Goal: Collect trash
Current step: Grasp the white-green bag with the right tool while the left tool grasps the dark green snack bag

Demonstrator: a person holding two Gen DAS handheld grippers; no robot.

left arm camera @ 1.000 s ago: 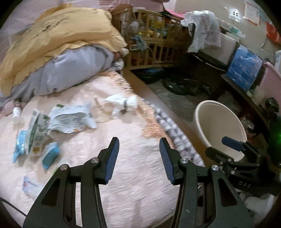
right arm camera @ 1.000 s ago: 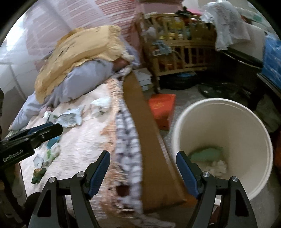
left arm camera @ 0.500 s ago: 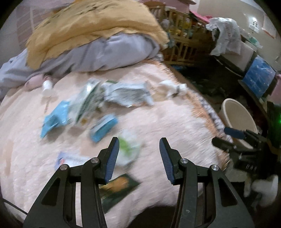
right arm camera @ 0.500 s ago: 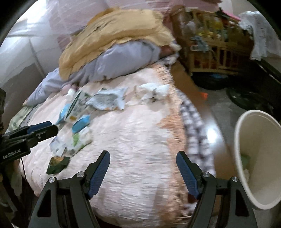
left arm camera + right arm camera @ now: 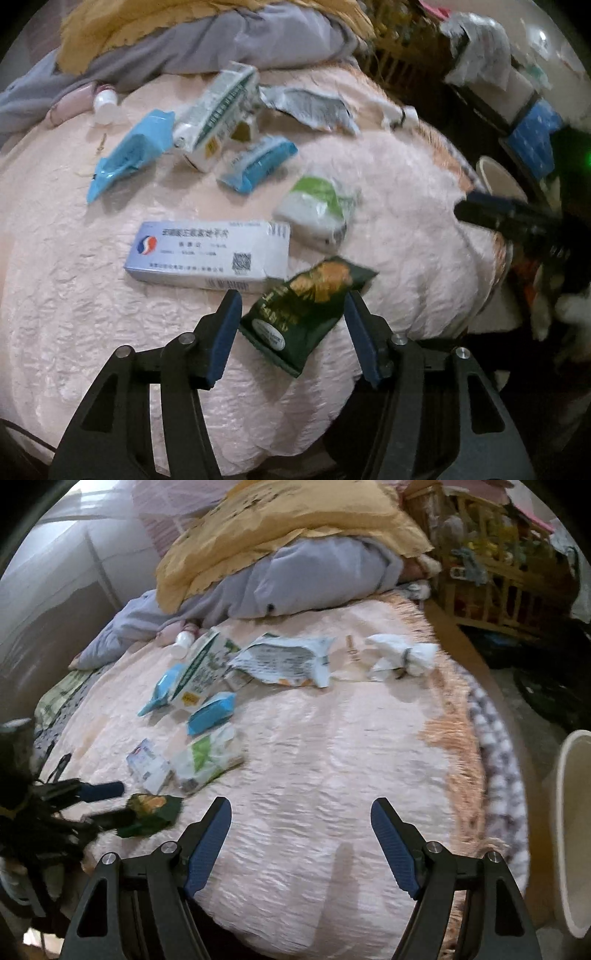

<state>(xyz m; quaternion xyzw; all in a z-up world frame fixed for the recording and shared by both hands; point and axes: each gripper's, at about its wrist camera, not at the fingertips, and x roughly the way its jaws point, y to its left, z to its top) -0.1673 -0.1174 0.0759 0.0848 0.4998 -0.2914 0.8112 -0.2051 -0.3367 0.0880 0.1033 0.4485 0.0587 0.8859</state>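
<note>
Left claw [image 5: 291, 325] open around dark green packet [image 5: 306, 310]

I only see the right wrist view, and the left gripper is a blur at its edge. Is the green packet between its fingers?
Observer: Yes. The dark green packet lies between the open fingers of the left gripper. The jaws have just been opening, and the pads are not pressing it.
Operator: Anything crowding it?
Observer: A blue-and-white box lies just beyond, its near corner seemingly under the packet.
Operator: And my gripper?
Observer: The right gripper shows at the right, in front of the white bin.
</note>
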